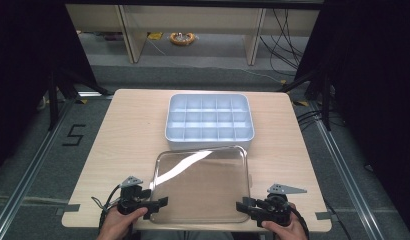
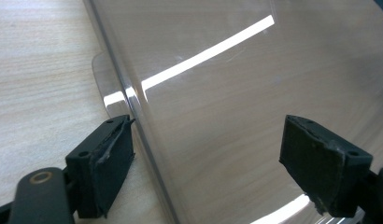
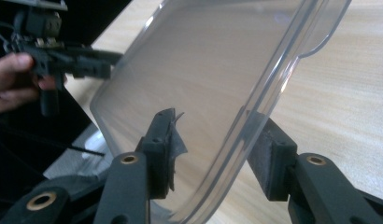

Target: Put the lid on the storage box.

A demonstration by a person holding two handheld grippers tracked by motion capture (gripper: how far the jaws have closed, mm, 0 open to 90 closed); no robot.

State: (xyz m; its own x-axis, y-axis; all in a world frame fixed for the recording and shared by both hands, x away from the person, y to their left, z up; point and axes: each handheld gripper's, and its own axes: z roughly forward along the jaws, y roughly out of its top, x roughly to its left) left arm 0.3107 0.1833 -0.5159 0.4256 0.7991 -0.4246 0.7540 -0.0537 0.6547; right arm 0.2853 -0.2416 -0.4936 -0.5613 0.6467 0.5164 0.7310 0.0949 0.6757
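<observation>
Clear plastic lid (image 1: pixel 203 185) lies near side of white divided tray (image 1: pixel 209 122); left gripper (image 1: pixel 154 206) and right gripper (image 1: pixel 243 206) straddle its side edges, jaws wide (close evenly, lift level).

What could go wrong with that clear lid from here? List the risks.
1. Both grippers, left and right, have open jaws straddling the clear lid's edges, not clamping them; lifted now, it may slip.
2. Its near edge overhangs the table; a nudge might tip it off.
3. The divided tray sits close behind; a push could knock it.
</observation>
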